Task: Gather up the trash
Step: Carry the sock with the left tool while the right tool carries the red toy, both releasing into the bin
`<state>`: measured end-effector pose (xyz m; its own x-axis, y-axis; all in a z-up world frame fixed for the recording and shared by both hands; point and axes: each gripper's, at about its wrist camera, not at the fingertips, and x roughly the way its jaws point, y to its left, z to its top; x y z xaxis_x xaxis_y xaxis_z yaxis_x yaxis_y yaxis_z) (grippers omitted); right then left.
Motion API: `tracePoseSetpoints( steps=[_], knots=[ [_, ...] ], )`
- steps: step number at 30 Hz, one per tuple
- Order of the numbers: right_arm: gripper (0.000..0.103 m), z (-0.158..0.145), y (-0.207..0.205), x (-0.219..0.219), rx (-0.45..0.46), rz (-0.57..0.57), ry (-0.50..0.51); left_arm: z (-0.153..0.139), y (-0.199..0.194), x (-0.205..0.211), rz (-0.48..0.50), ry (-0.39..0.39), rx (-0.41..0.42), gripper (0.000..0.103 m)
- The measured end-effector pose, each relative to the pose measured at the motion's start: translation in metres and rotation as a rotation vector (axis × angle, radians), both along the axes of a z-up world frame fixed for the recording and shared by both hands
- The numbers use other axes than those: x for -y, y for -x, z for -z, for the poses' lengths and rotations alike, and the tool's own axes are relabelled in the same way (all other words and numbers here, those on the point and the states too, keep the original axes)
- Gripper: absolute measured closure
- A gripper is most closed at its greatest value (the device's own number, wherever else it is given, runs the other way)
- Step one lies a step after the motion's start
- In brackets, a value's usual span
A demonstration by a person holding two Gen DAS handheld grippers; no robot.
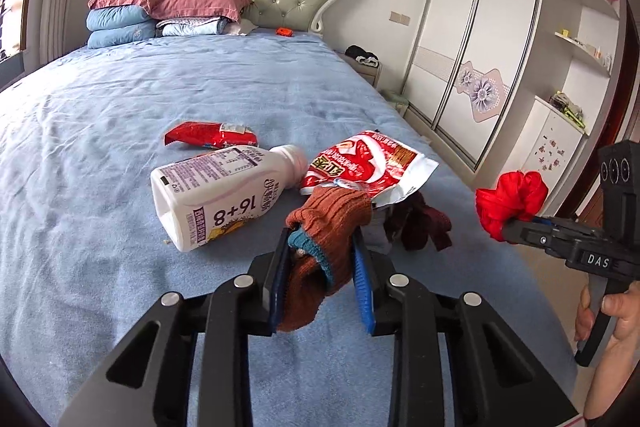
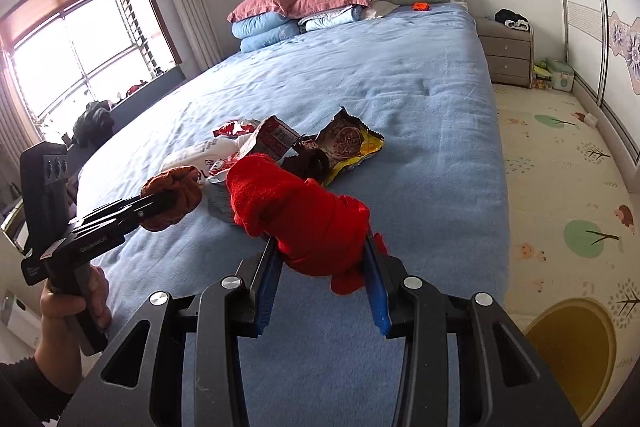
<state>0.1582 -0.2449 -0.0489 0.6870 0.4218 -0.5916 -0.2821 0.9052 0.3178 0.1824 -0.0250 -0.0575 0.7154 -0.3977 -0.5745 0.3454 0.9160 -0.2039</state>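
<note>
Blue bedsheet [image 1: 100, 155], bedroom. Left gripper [image 1: 324, 247] clamped on brown sock [image 1: 328, 227]; bottle [image 1: 216, 191], red wrappers [image 1: 368, 163] just ahead. Right gripper [image 2: 320, 247] clamped on red sock [image 2: 296, 211], possibly raised.

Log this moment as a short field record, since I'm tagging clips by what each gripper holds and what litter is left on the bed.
left gripper: shut on brown sock
right gripper: shut on red sock
surface: blue bedspread
litter on bed: white bottle lying on its side; red wrapper behind it; large red-and-white bag; brown-and-yellow snack packet
other cloth: dark maroon sock beside the large bag
</note>
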Motion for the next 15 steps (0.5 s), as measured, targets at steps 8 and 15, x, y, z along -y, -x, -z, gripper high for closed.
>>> tracePoseSetpoints(
  steps=[8, 15],
  knots=[
    [0.065, -0.02, 0.041, 0.035, 0.072, 0.054, -0.037, -0.025, 0.017, 0.055, 0.107, 0.042, 0.011, 0.075],
    [0.065, -0.016, 0.075, 0.093, 0.08, 0.165, -0.046, -0.031, 0.03, 0.141, 0.262, -0.019, 0.011, 0.075]
  ],
)
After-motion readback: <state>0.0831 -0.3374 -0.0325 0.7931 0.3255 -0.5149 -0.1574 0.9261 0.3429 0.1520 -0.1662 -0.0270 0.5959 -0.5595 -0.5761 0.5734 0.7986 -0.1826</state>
